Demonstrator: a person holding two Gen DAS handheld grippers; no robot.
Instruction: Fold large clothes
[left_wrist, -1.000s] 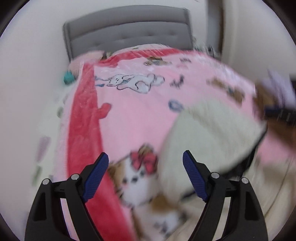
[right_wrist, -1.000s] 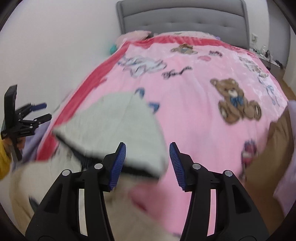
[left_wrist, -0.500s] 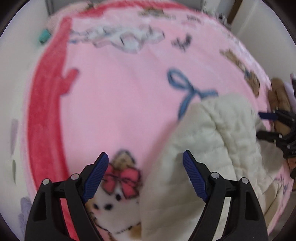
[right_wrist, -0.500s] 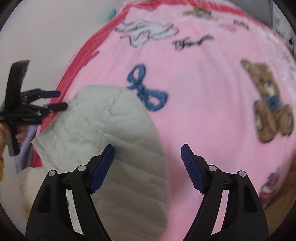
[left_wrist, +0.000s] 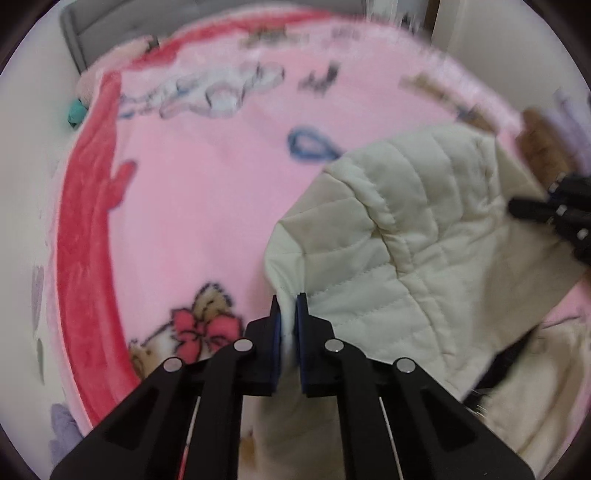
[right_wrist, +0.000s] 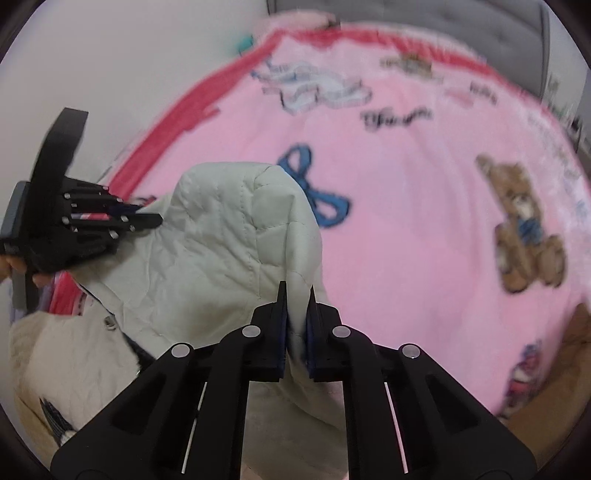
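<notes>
Pink blanket (left_wrist: 192, 206) covers the bed under a cream quilted jacket (left_wrist: 417, 251). Left gripper (left_wrist: 287, 314) and right gripper (right_wrist: 296, 308) have just closed, each clamped on a jacket edge.

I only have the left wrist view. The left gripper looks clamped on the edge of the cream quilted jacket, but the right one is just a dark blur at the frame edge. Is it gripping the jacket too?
Observer: Yes. In the right wrist view the right gripper has just closed, its blue pads pinching a fold of the cream quilted jacket.
Operator: What lies on the blanket beyond that gripper?
Observer: A brown teddy bear print on the pink fleece blanket, well clear of the jacket.
Operator: Anything of my left gripper visible from there?
Observer: Yes, the left gripper shows side-on, its tip at the jacket's far edge, with fingers of the person's hand around its handle.
</notes>
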